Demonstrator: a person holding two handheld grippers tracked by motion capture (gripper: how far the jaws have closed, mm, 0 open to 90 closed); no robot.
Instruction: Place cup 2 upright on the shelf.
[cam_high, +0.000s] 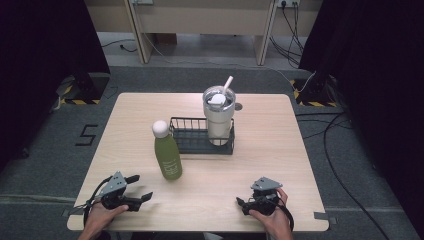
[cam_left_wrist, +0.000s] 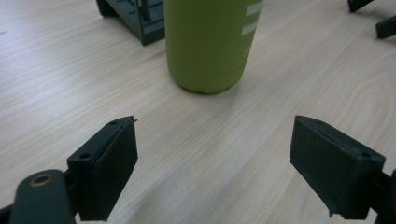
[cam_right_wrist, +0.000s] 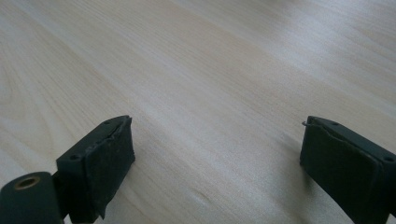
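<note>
the green bottle (cam_high: 167, 152) stands upright on the table (cam_high: 280, 150) in the high view, long axis vertical, white cap up, just left of the wire basket (cam_high: 192, 140). the left gripper (cam_high: 140, 187) lies near it, jaws spread; the right gripper (cam_high: 242, 203) rests well apart. left gripper view: bottle ahead between spread jaws. right gripper view: jaws spread over bare wood.

Black "5" (taped) on grey floor (cam_high: 86, 134)
</note>
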